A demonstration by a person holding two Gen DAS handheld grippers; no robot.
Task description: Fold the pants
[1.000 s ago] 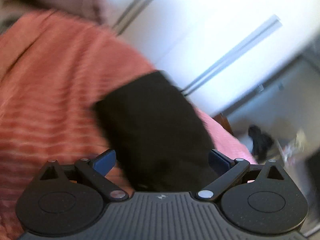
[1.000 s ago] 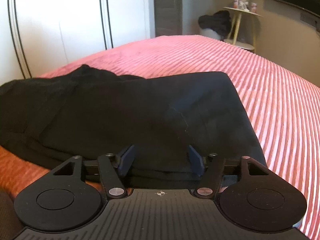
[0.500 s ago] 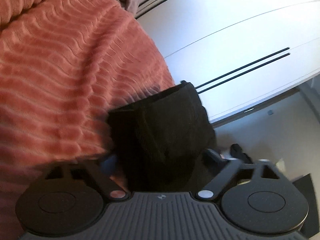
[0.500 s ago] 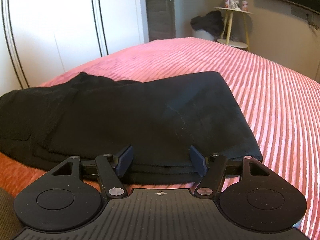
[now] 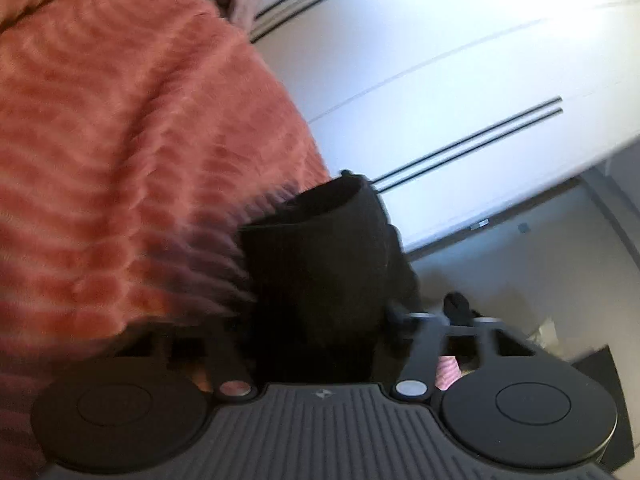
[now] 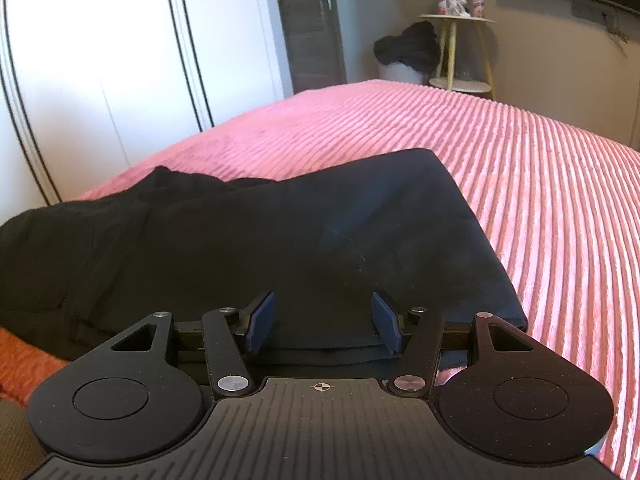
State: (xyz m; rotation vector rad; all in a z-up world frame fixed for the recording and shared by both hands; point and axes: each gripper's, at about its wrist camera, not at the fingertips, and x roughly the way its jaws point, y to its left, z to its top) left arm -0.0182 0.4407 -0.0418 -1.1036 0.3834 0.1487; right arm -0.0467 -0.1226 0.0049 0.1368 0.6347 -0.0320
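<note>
Black pants (image 6: 256,240) lie partly folded on a pink ribbed bedspread (image 6: 540,184). In the right wrist view my right gripper (image 6: 323,322) is open, its blue pads (image 6: 262,318) just above the near folded edge, holding nothing. In the left wrist view my left gripper (image 5: 320,328) has a bunch of the black pants fabric (image 5: 320,248) between its jaws; the fingertips are hidden by the cloth and the frame is blurred, so the jaw state is unclear. The fabric looks lifted off the bedspread (image 5: 120,160).
White wardrobe doors (image 6: 100,60) stand behind the bed. A small round side table (image 6: 460,40) with bottles and a dark heap of clothes (image 6: 408,48) are in the far corner. A dark door (image 6: 312,20) is at the back.
The left gripper has swung and its jaws have drawn in around the black fabric. The right gripper has stayed open and backed slightly toward the near edge of the pants.
</note>
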